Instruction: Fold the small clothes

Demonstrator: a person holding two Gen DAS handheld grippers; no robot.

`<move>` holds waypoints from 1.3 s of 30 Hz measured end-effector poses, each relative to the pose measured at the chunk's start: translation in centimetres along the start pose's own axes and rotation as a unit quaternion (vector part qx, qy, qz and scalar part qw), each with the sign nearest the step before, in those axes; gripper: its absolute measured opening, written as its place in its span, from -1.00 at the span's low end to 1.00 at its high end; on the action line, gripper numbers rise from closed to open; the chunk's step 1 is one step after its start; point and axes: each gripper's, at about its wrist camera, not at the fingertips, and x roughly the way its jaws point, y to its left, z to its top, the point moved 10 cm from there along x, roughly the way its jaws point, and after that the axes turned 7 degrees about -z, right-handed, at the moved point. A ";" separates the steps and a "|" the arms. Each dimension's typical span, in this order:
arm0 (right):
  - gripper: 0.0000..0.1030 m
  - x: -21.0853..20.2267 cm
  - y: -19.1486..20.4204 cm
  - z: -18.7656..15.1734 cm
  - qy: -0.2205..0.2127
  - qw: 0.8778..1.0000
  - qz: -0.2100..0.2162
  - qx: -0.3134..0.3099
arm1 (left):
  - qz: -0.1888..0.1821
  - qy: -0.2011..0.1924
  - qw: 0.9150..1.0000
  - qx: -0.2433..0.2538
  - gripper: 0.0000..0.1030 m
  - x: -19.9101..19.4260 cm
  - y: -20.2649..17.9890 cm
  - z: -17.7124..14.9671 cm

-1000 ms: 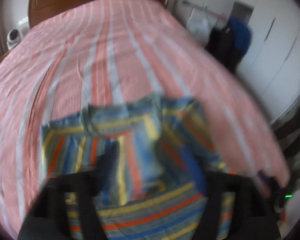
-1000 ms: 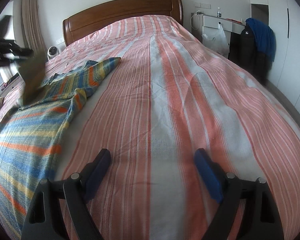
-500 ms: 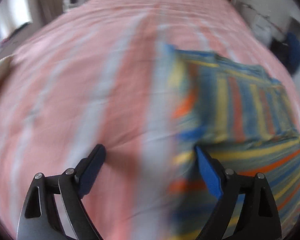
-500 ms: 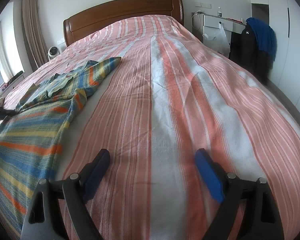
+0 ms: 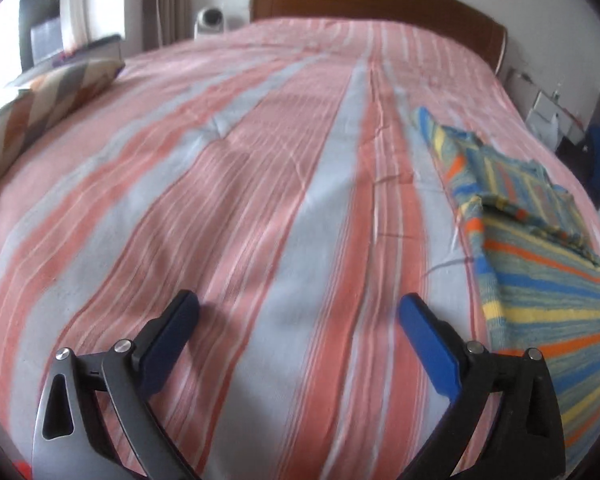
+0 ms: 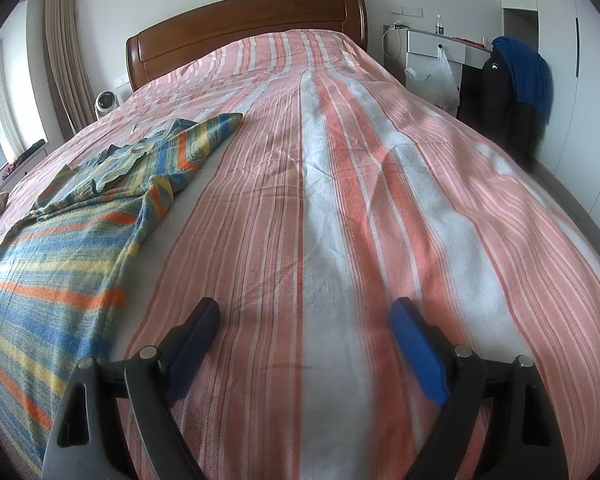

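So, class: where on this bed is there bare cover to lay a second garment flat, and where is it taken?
Bare bedspread runs right of the striped top to the bed's right edge, and up to the headboard. The cover left of the top, toward the pillow, is bare too. Only the strip under the top is taken. Both claws, left claw and right claw, hover open over bare cover.

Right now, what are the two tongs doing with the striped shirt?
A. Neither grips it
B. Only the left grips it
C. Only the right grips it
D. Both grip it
A: the left tongs and the right tongs both stand open over bare bedspread, while the striped shirt lies flat off to the side.
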 end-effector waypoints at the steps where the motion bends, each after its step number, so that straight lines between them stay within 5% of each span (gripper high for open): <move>1: 0.69 0.0 0.0 -0.1 0.000 1.000 0.000 -0.001 | 0.003 -0.001 1.000 0.003 0.96 0.0 -0.1 0.0; 39: 0.70 -0.2 0.0 -0.1 0.000 1.000 0.001 0.000 | 0.012 -0.010 1.000 0.016 0.99 0.1 0.1 -0.4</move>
